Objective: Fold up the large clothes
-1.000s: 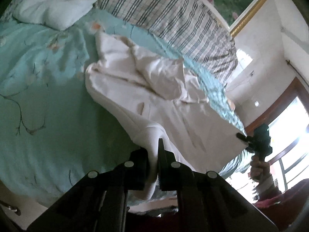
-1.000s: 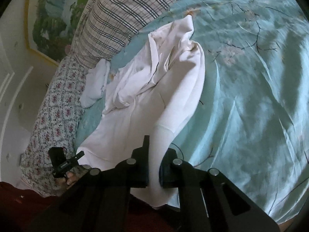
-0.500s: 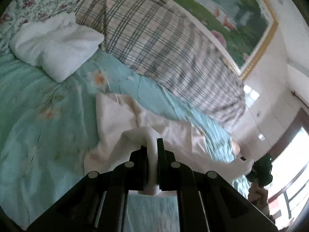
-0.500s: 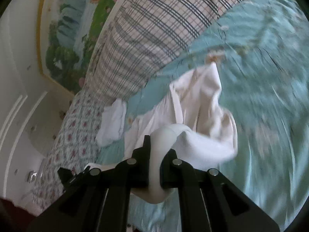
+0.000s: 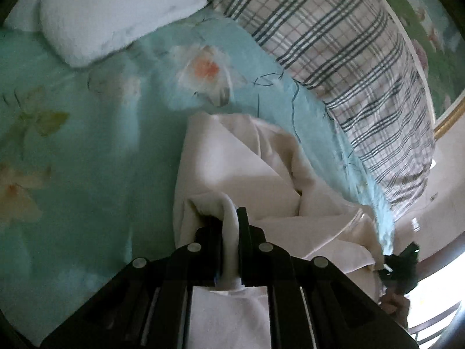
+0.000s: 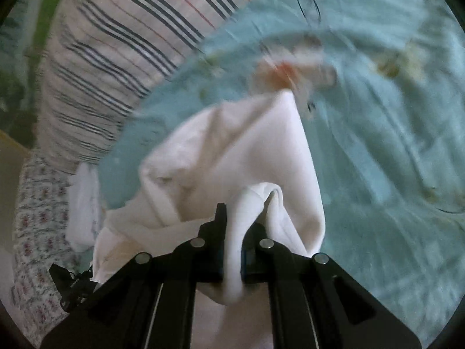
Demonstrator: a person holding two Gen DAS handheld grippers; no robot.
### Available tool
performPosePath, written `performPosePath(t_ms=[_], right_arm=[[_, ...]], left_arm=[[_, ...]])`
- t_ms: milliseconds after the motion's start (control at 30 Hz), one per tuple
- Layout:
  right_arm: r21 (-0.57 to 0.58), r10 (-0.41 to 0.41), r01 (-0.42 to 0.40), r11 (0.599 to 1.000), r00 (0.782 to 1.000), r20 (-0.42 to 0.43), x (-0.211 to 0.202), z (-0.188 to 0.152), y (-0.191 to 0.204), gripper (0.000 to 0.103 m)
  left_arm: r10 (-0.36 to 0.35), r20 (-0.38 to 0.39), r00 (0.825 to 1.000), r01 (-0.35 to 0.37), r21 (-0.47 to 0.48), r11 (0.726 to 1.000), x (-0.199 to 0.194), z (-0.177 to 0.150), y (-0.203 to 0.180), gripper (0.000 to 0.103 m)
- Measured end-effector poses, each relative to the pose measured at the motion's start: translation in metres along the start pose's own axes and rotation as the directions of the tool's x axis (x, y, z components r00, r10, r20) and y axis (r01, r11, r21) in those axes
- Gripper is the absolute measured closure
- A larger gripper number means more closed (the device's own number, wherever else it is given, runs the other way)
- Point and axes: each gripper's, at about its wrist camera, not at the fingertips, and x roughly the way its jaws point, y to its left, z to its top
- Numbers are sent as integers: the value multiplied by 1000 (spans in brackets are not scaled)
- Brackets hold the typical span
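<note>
No brand, label or writing can be read in either view.

In the left wrist view, the left hand-held gripper [image 5: 231,232] is seen nearly shut, with a fold of the white garment [image 5: 241,174] pinched between its fingers; its jaws have just been opening slightly, yet the cloth is gripped. The garment is spread from the fingertips up and to the right over the teal floral bedspread [image 5: 87,160]. A white folded cloth [image 5: 116,14] is cut off at the top left, and a plaid pillow [image 5: 348,58] is set against a framed painting [image 5: 436,43]. The right hand-held gripper [image 5: 402,264] is only dimly made out at the right edge, against glare.

In the right wrist view, heavily blurred, the right hand-held gripper [image 6: 234,232] is closed on a bunched fold of the garment [image 6: 232,157], which is heaped just ahead of it on the bedspread [image 6: 377,160]. The left hand-held gripper [image 6: 72,285] is partly seen at lower left.
</note>
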Motion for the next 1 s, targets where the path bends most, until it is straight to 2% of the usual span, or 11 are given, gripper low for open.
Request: performPosePath(t_ms=[167, 233, 300, 400, 467, 533, 600, 700, 767, 933, 1000], right_arm=[[125, 133, -132, 983, 991, -5, -20, 4, -20, 81], [111, 159, -165, 980, 985, 62, -49, -1, -19, 59], [62, 154, -163, 985, 980, 125, -72, -8, -11, 44], [-78, 162, -153, 985, 978, 132, -88, -29, 13, 44], [-211, 161, -148, 966, 986, 47, -78, -48, 37, 44], [-351, 55, -72, 934, 997, -58, -52, -68, 59, 46], [-485, -86, 10, 874, 987, -136, -20, -86, 77, 54], [-594, -183, 86, 800, 978, -105, 8, -88, 92, 60], [-608, -217, 145, 781, 975, -47, 17, -71, 95, 60], [-389, -210, 219, 895, 975, 66, 16, -6, 62, 63], [-275, -212, 239, 931, 969, 126, 4, 11, 43, 63]], left_arm=[[-18, 16, 1000, 17, 67, 998, -32, -8, -14, 79], [-19, 25, 1000, 16, 128, 992, -51, -20, -33, 63], [-56, 8, 998, 53, 197, 979, -63, -38, -56, 57], [-145, -89, 985, 163, 264, 951, -55, -71, -89, 57], [-177, -179, 968, 225, 297, 928, -36, -89, -105, 57], [-105, -229, 968, 182, 344, 921, -9, -99, -116, 58], [-51, -236, 970, 137, 364, 921, 13, -95, -117, 59], [-39, -201, 979, 109, 352, 930, 28, -68, -111, 71], [46, -140, 989, 5, 343, 939, 36, -41, -104, 73], [91, -27, 995, -80, 276, 958, 44, 14, -71, 79], [67, -11, 998, -62, 240, 969, 41, 22, -60, 82]])
